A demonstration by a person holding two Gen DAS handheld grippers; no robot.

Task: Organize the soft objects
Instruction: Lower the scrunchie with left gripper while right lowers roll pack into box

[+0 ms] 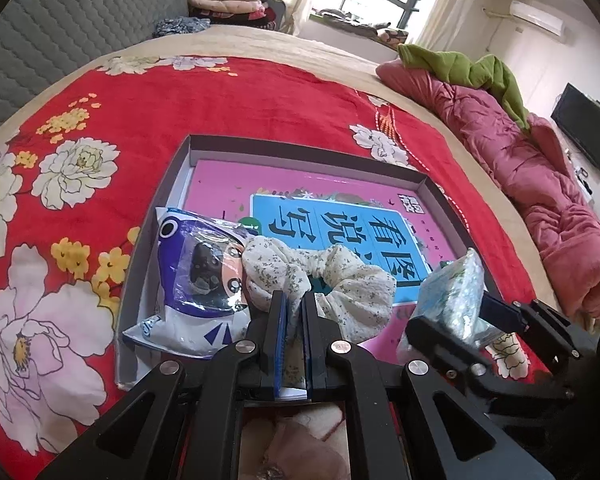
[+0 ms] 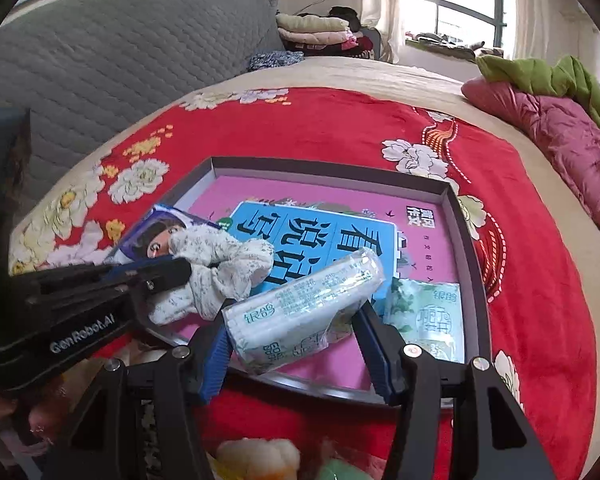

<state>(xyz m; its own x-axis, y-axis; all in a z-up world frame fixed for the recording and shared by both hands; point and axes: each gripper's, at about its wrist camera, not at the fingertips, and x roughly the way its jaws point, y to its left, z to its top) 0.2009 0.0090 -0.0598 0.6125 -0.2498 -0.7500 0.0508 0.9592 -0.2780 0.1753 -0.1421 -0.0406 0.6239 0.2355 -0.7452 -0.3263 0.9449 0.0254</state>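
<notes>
**Both grippers over the shallow box, each gripping a soft item**

1. Work surface. A red floral blanket (image 1: pixel 228 104) covers the bed. A shallow grey-walled box (image 1: pixel 300 146) lies open on it. The box floor shows a pink sheet with a blue panel bearing large Chinese characters (image 1: pixel 340 228).

2. Left gripper (image 1: pixel 294 312). The jaws are closed to a narrow gap, and a fold of the white floral scrunchie (image 1: pixel 340 280) is pinched between the blue pads. The rest of the scrunchie bulges out ahead of the fingertips, over the near part of the box. In the right wrist view the same gripper (image 2: pixel 180 270) enters from the left with the scrunchie (image 2: pixel 216 268) at its tip.

3. Right gripper (image 2: pixel 296 320). The jaws stand partly apart, clamped on a clear-wrapped tissue pack (image 2: pixel 304 304) with green print. The pack lies at a slant between the blue pads, above the near edge of the box. In the left wrist view this gripper (image 1: pixel 460 312) appears at the right with the pack (image 1: pixel 454 292) in it.

4. Items in the box.
   - A blue-and-white cartoon-print packet (image 1: pixel 196 276) rests at the near left corner, partly over the wall, just behind the scrunchie.
   - A second, green-printed tissue pack (image 2: pixel 426 320) lies flat at the near right corner, just beside the right gripper's outer finger.

5. Surroundings. A pink quilt (image 1: pixel 540 208) with a green cloth (image 1: pixel 472 68) on it lies along the far right of the bed.
</notes>
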